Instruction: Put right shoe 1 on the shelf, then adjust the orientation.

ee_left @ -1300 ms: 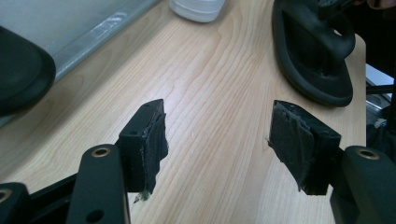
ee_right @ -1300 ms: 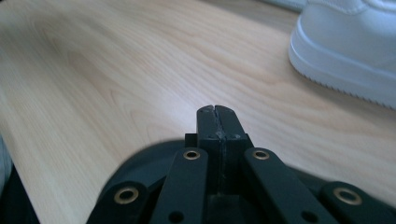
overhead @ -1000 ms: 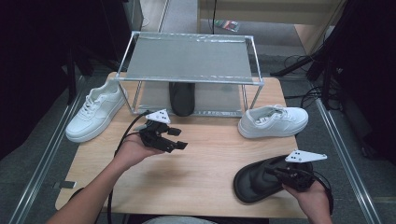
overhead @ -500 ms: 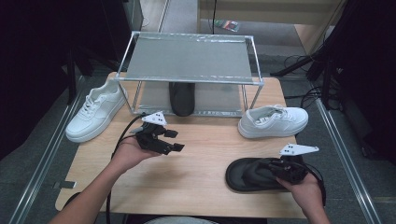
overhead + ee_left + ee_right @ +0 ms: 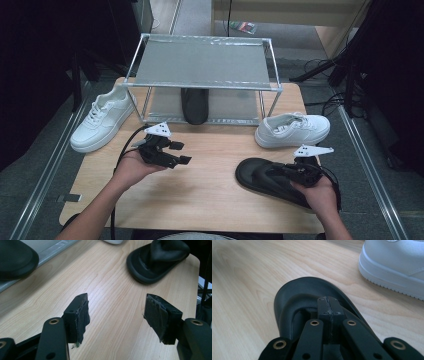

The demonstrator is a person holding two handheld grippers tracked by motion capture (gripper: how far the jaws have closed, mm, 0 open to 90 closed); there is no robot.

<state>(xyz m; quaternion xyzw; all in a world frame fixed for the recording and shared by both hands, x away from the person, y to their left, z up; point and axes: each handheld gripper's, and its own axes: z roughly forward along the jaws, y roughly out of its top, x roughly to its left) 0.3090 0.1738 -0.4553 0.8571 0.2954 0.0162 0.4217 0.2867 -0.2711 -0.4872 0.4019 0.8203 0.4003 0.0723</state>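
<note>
A black sandal (image 5: 255, 175) lies on the wooden table (image 5: 210, 195) at the front right. My right gripper (image 5: 277, 170) is shut on its strap; in the right gripper view the pads (image 5: 328, 306) meet over the sandal (image 5: 294, 292). My left gripper (image 5: 182, 153) hovers open at the table's left centre, held in a hand, with nothing between its pads (image 5: 116, 315). The sandal (image 5: 145, 267) shows ahead of it. A second black sandal (image 5: 195, 105) sits on the low shelf of the metal rack (image 5: 200, 62).
One white sneaker (image 5: 100, 122) lies left of the rack, half off the table's edge. Another white sneaker (image 5: 292, 131) rests right of the rack, just behind the held sandal. Cables trail from both grippers.
My right gripper has dragged the black sandal leftward along the table's front. The left gripper has stayed almost still, open.
</note>
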